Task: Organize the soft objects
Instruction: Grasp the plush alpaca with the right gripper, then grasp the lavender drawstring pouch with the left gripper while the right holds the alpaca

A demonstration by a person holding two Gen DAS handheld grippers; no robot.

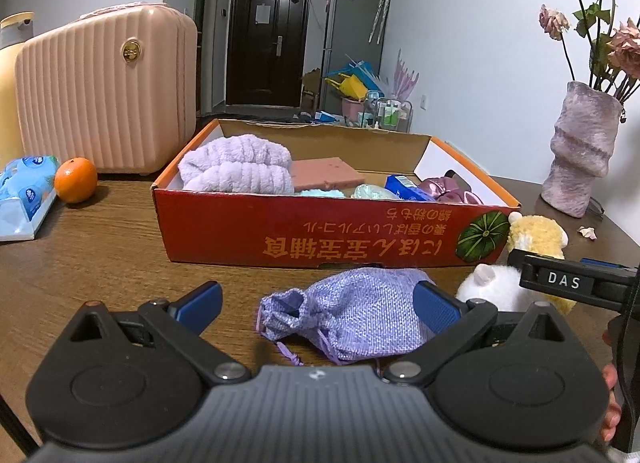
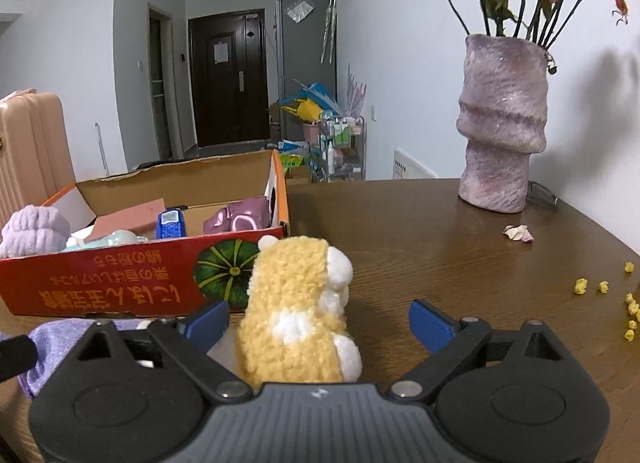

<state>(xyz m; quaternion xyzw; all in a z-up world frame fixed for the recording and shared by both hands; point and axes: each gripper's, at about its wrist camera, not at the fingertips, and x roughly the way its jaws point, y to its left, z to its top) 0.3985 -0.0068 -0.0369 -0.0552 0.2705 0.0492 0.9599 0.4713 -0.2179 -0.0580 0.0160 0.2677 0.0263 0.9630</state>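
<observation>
Right gripper (image 2: 318,321): jaws wide, straddling the yellow plush toy (image 2: 298,311), pads clear of it, nothing gripped. Toy stands on the table (image 2: 440,247) just beside the red cardboard box (image 2: 120,283). Judged light, squashy, non-slip; take it across the body. Left gripper (image 1: 318,305): jaws wide around the lilac drawstring pouch (image 1: 352,315), limp. Both point down-forward.
</observation>
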